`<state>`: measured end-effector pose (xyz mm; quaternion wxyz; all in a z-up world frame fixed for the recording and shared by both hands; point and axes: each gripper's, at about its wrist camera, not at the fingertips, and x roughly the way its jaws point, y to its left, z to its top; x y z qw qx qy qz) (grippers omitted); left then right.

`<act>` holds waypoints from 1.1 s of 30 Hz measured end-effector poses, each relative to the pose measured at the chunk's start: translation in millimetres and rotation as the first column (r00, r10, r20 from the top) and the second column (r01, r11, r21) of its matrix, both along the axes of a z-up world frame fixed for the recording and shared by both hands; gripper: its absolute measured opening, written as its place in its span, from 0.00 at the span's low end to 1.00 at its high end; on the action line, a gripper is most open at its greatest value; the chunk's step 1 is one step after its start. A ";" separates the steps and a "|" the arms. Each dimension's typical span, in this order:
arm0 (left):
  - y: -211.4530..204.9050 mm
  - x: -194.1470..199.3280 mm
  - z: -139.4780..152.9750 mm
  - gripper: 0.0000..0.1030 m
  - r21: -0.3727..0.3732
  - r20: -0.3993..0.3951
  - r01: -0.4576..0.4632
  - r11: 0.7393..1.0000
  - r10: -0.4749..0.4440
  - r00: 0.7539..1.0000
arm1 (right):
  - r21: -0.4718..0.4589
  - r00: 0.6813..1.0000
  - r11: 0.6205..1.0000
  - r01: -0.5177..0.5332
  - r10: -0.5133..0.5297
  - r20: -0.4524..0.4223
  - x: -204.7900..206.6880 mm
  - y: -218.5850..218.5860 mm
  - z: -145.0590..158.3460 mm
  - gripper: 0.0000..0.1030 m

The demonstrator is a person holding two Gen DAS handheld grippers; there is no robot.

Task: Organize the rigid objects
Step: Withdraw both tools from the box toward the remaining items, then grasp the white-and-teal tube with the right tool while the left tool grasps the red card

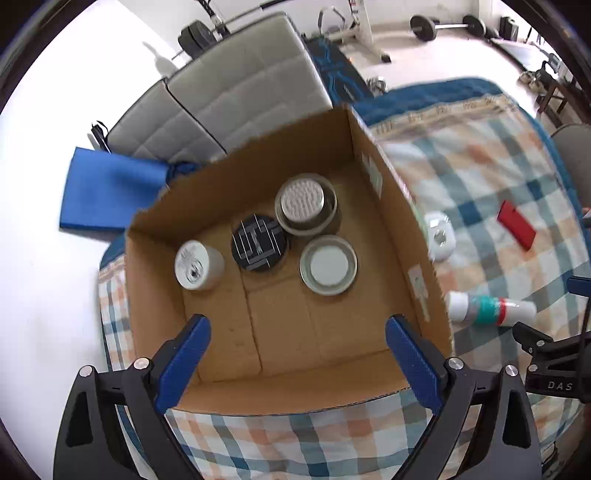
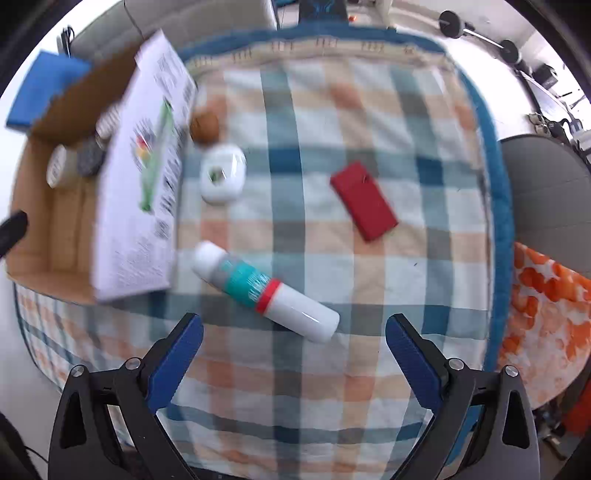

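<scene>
An open cardboard box (image 1: 391, 229) (image 2: 55, 218) stands on the checked cloth. In it are a white jar (image 1: 197, 264), a black patterned lid (image 1: 258, 242), a metal tin with a white top (image 1: 306, 205) and a round tin (image 1: 328, 265). My left gripper (image 1: 297, 332) is open and empty above the box's near end. On the cloth lie a white and teal bottle (image 2: 264, 290) (image 1: 491, 308), a red flat box (image 2: 364, 201) (image 1: 516, 229), a white round case (image 2: 222, 173) (image 1: 439, 234) and a brown ball (image 2: 204, 127). My right gripper (image 2: 293, 332) is open and empty just short of the bottle.
The cloth covers a table with a blue rim (image 2: 495, 155). A grey cushioned seat (image 1: 236, 92) and a blue pad (image 1: 110, 192) lie beyond the box. A grey chair (image 2: 546, 192) and an orange patterned cloth (image 2: 546, 314) are at the right. Gym weights (image 1: 447, 26) are on the floor.
</scene>
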<state>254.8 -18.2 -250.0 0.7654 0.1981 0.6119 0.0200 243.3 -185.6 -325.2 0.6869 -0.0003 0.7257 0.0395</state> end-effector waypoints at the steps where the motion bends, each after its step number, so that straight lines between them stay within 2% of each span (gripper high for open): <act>1: 0.6 -2.1 -6.3 0.94 0.005 -0.011 -0.007 1.000 0.007 1.000 | 0.010 1.000 1.000 -0.010 0.010 -0.018 -0.9 1.4 -13.4 0.95; 2: 2.8 -3.1 -13.2 0.94 0.010 -0.024 -0.014 1.000 0.015 1.000 | 0.030 0.999 0.999 -0.017 0.018 -0.034 -1.5 3.0 -23.9 0.94; 3: 4.4 -4.2 -19.1 0.94 0.019 -0.034 -0.021 1.000 0.022 0.999 | 0.055 0.999 0.998 -0.026 0.028 -0.047 -1.8 5.9 -35.8 0.89; 4: 5.7 -5.1 -23.5 0.94 0.026 -0.040 -0.026 0.999 0.027 0.999 | 0.060 0.998 0.998 -0.036 0.039 -0.043 -1.8 8.7 -42.0 0.78; 6: 7.2 -5.3 -28.5 0.94 0.036 -0.049 -0.030 0.999 0.031 0.998 | 0.061 0.997 0.996 -0.070 0.072 -0.029 -2.0 15.9 -53.8 0.70; 7: 7.1 -5.2 -29.9 0.94 0.040 -0.050 -0.029 0.999 0.031 0.998 | 0.065 0.997 0.995 -0.070 0.072 -0.028 -2.2 17.0 -57.4 0.70; 8: 6.4 -4.4 -30.0 0.94 0.048 -0.047 -0.027 0.998 0.029 0.998 | 0.060 0.997 0.996 -0.063 0.065 -0.031 -2.6 16.8 -61.2 0.68; 10: 4.3 -2.3 -29.5 0.94 0.057 -0.042 -0.025 0.998 0.027 0.999 | 0.025 0.998 0.998 -0.056 0.057 -0.038 -3.7 12.9 -65.2 0.56; 13: 0.8 1.7 -25.6 0.94 0.055 -0.031 -0.028 0.998 0.030 0.999 | 0.011 0.997 1.000 -0.002 0.003 -0.079 -5.4 -6.7 -65.6 0.43; 16: -9.9 5.3 -12.7 0.94 0.031 -0.010 -0.021 0.999 0.022 1.000 | 0.003 0.993 0.997 0.071 -0.070 -0.093 -9.3 -38.2 -62.6 0.41; 20: -44.8 13.1 7.6 0.94 0.024 0.033 0.041 0.999 -0.042 0.999 | -0.035 0.982 0.986 0.164 -0.167 -0.092 -23.8 -93.8 -56.5 0.40; 23: -85.9 24.4 14.5 0.94 0.025 0.049 0.108 0.994 -0.109 0.993 | -0.076 0.966 0.969 0.236 -0.242 -0.085 -30.9 -132.2 -55.8 0.39; 25: -117.4 33.0 12.1 0.94 0.020 0.045 0.157 0.987 -0.158 0.986 | -0.069 0.949 0.952 0.299 -0.304 -0.082 -32.3 -157.2 -55.1 0.39; 28: -160.2 48.6 -10.2 0.94 0.029 -0.010 0.214 0.976 -0.214 0.977 | -0.054 0.927 0.929 0.366 -0.369 -0.063 -31.7 -187.1 -49.8 0.38; 30: -189.2 58.0 -35.7 0.94 0.043 -0.070 0.256 0.966 -0.253 0.965 | -0.084 0.928 0.926 0.367 -0.371 -0.037 -31.1 -201.6 -45.1 0.38; 33: -217.3 68.9 -68.2 0.94 0.039 -0.155 0.275 0.961 -0.266 0.951 | -0.072 0.918 0.918 0.391 -0.394 -0.041 -30.1 -221.3 -45.1 0.38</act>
